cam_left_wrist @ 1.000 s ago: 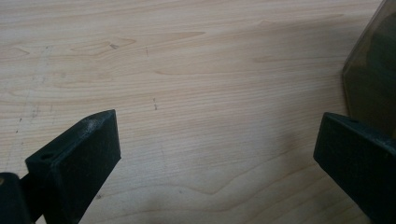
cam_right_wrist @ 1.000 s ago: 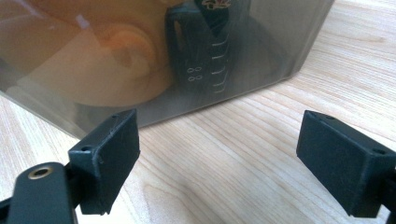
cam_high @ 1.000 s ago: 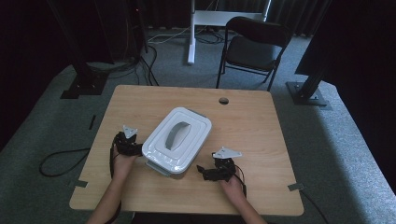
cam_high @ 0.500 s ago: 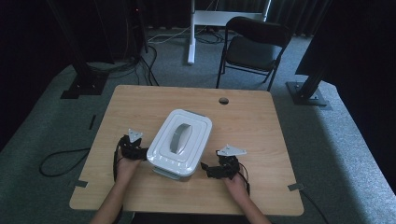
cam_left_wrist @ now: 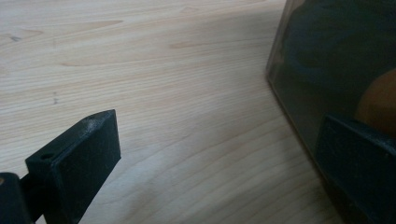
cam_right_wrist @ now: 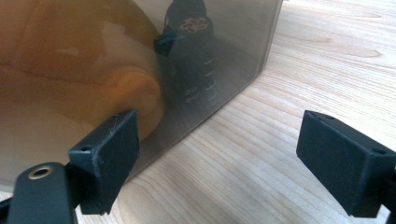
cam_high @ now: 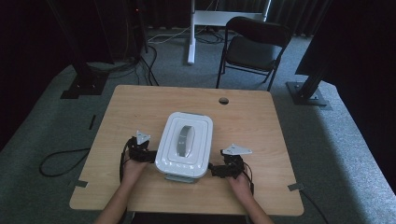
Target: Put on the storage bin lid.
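From the high view, we see the white-lidded box [cam_high: 184, 145] sitting near the middle of the desk [cam_high: 140, 100], toward our edge. Compared with a second ago it has turned: then it lay skewed on the desk, now its sides run almost square to the desk's edges. Our left gripper [cam_high: 145, 156] stands against its left wall and our right gripper [cam_high: 214, 169] sits at its near right corner, so we judge the squaring-up nearly finished.

In the left gripper view, the left gripper [cam_left_wrist: 219, 154] is spread wide and clasps nothing; one jaw lies against the box's smoky clear wall [cam_left_wrist: 327, 60], the other over bare wood.

In the right gripper view, the right gripper [cam_right_wrist: 224, 158] is likewise spread wide and empty, one jaw just before the box wall [cam_right_wrist: 93, 60], through which something orange shows, the other over bare wood.
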`<state>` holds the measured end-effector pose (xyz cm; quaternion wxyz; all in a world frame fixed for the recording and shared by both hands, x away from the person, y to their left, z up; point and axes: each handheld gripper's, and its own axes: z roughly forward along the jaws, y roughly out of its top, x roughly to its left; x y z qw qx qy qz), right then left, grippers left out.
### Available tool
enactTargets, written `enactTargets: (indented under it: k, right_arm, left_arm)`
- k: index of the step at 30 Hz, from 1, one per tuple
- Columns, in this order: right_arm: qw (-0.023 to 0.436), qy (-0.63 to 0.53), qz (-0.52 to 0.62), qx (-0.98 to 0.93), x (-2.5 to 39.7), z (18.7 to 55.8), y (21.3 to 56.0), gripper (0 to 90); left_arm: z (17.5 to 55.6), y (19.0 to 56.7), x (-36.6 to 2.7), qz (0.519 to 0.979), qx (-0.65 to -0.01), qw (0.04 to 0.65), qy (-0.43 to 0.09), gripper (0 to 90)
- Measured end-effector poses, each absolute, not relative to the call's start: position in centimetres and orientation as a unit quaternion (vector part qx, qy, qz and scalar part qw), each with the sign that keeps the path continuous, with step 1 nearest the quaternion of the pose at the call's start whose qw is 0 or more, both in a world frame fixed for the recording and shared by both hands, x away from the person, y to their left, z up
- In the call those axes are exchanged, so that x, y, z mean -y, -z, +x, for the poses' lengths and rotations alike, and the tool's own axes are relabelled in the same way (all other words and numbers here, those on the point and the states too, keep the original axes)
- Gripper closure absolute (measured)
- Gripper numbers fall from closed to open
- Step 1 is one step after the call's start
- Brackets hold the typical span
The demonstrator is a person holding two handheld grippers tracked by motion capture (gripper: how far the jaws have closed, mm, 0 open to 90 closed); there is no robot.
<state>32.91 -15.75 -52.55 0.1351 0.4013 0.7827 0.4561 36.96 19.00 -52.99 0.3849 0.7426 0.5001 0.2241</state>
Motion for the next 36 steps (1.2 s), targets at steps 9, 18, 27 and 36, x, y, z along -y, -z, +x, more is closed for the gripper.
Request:
enactTargets:
  k: [9, 18, 27, 36]
  right_arm:
    - [0.135, -0.450, 0.405, -0.784, 16.8, 33.1, 52.6, 12.7]
    - [0.143, -0.440, 0.420, -0.781, 18.5, 33.0, 53.1, 12.7]
    - [0.153, -0.431, 0.430, -0.778, 20.0, 32.8, 53.3, 12.7]
    - [0.161, -0.427, 0.440, -0.773, 21.1, 32.3, 53.4, 12.7]
  left_arm:
    - [36.9, 53.0, -17.9, 0.753, -0.487, 0.387, -0.216, 1.1]
    - [36.8, 52.7, -17.7, 0.757, -0.481, 0.379, -0.228, 1.1]
    - [36.2, 52.3, -18.6, 0.757, -0.477, 0.381, -0.235, 1.1]
    - [35.2, 52.1, -20.1, 0.760, -0.472, 0.385, -0.227, 1.2]
